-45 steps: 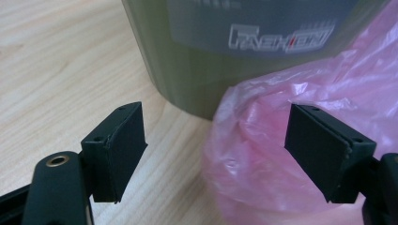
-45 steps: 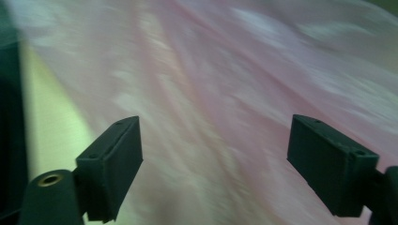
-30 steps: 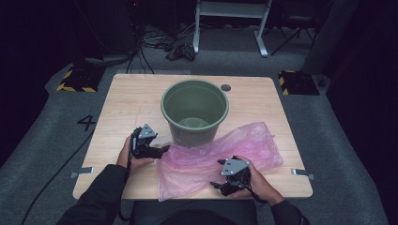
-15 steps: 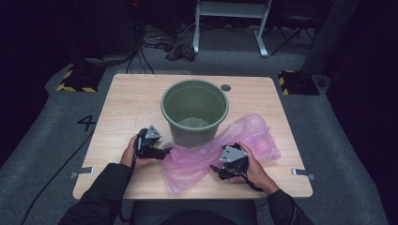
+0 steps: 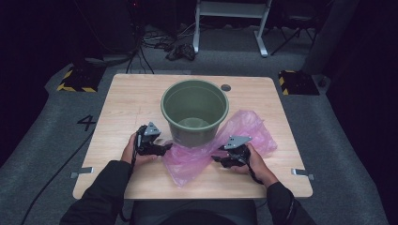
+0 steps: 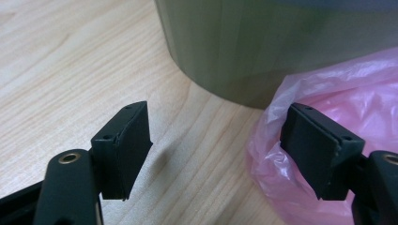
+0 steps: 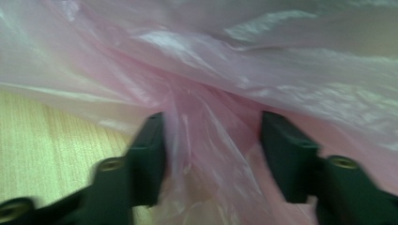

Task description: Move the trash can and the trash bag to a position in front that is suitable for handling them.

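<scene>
thin pink plastic bag (image 5: 206, 152) looked light, limp and slippery; bunched film sat between the right gripper's (image 7: 211, 154) parted jaws, the left gripper (image 6: 225, 150) gaped wide beside its edge.

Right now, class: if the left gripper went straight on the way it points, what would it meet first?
Probably the green bucket wall, straight ahead of the open left gripper; the pink plastic bag already brushes one side.

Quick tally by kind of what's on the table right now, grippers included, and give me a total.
Green bucket: 1
Pink plastic bag: 1
Grippers: 2, the left gripper and the right gripper
Total: 4
</scene>
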Demonstrator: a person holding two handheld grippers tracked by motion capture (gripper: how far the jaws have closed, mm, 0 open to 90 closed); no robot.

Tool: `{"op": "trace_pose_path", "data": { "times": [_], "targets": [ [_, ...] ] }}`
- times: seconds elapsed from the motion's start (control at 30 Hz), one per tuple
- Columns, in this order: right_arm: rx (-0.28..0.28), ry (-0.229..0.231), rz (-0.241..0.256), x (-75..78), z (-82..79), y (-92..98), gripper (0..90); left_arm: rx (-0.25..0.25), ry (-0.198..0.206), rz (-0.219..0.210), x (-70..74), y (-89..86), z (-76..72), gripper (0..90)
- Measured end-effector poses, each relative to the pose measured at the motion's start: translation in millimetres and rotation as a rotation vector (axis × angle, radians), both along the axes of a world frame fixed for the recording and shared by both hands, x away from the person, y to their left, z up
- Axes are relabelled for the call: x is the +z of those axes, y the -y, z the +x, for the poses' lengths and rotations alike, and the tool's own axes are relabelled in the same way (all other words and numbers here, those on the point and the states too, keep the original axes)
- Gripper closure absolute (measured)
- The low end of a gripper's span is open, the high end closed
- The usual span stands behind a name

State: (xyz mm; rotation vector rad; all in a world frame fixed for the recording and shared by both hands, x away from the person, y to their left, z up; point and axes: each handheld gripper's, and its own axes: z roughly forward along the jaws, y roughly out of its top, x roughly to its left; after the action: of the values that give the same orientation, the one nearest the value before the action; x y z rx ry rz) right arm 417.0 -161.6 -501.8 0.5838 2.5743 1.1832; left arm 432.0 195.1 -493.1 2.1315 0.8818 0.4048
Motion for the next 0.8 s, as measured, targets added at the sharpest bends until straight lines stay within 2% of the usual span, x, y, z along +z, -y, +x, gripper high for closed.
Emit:
{"op": "trace_pose_path", "data": {
  "times": [0.17,0.27,0.37,0.53,0.7,0.8],
  "targets": [
    [-0.014,-0.039,0.021,0.1,3.8,7.4,70.3,0.000,0.029,-0.025,9.5,-9.7,-9.0,23.6],
    [-0.025,-0.036,0.013,1.0,4.0,10.9,80.5,0.013,0.028,-0.040,15.0,-19.9,-16.2,21.0],
    [-0.037,-0.017,-0.005,1.8,2.6,13.4,83.2,0.031,0.033,-0.054,18.3,-32.1,-25.8,20.9],
    [-0.059,0.003,-0.013,1.6,-0.9,18.8,85.2,0.059,0.019,-0.012,13.7,-46.8,-38.4,18.6],
    [-0.087,0.027,-0.024,2.9,-5.3,30.7,86.4,0.107,0.000,-0.014,10.7,-61.6,-41.7,18.5],
    [-0.091,0.039,0.001,6.4,-8.2,38.9,86.8,0.126,-0.010,-0.016,7.8,-67.9,-41.2,18.1]
  ]
}}
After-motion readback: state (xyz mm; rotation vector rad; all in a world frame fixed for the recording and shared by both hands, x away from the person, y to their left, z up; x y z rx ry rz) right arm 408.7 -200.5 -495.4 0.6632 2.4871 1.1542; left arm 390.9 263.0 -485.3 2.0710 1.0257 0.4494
